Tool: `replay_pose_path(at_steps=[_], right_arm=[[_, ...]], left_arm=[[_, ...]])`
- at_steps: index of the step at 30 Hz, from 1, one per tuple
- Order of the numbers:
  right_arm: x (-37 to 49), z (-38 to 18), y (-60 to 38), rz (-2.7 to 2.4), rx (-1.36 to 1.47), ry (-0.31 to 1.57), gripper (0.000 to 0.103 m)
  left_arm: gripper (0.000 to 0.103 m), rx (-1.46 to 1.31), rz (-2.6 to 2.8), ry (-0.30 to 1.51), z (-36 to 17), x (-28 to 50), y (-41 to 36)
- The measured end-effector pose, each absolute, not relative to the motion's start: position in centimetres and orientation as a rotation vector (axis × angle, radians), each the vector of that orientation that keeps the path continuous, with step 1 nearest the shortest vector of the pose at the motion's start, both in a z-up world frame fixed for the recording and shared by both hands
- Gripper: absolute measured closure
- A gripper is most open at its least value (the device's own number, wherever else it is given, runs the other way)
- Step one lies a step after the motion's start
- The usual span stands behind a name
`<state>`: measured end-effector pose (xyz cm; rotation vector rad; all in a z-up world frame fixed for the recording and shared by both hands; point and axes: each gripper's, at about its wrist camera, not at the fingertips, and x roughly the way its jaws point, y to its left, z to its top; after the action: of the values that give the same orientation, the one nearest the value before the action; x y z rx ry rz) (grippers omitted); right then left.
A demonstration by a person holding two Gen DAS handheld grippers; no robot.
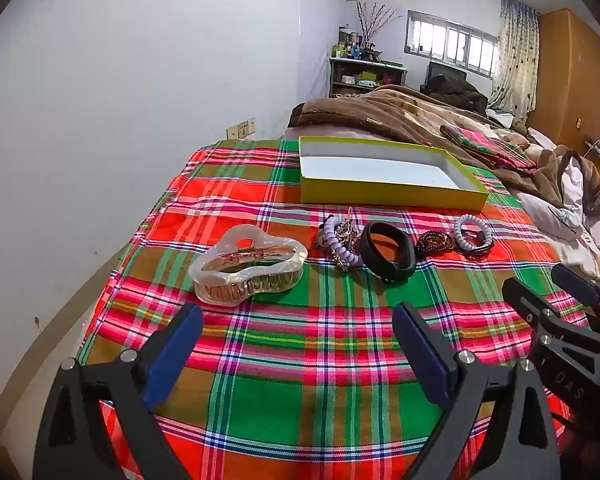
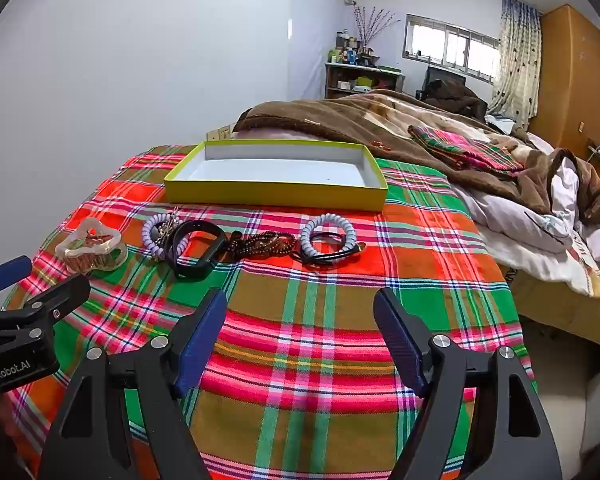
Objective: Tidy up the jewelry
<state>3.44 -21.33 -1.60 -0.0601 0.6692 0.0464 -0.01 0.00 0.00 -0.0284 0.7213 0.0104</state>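
Plaid cloth (image 2: 300, 360) over bed, both grippers, left gripper (image 1: 298, 344) and right gripper (image 2: 300, 332), spread wide and empty, ahead a row of pearly hair claw (image 1: 248, 268), black wristband (image 1: 388, 252), beaded bracelet (image 2: 260, 243), coil hair ties (image 2: 327, 236), beyond them yellow box (image 2: 276, 194)

Both wrist views look steeply down, near the plaid cloth (image 1: 300, 360), sharing the yellow box (image 2: 276, 194) ahead.

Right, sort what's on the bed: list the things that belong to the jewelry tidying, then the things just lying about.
For the job:
- yellow box, empty
- pearly hair claw clip
- lilac coil tie
- black band
- brown bead bracelet
- pale coil tie

Lying about:
- brown blanket
- folded plaid cloth
- white bedding
- shelf
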Motion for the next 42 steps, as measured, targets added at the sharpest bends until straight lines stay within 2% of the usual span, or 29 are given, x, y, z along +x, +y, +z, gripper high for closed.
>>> replay_pose_path(at_steps=[13,42], right_arm=[[4.3,-1.7,-20.9,0.113,-0.072,0.635,0.027],[5.2,-2.0,-20.9,0.1,-0.02,0.704,0.027]], left_arm=[[0.008,-0.013,0.032,0.759,-0.5,0.8,0.2],[0.008,-0.024,0.032,0.772,-0.2,1.6,1.1]])
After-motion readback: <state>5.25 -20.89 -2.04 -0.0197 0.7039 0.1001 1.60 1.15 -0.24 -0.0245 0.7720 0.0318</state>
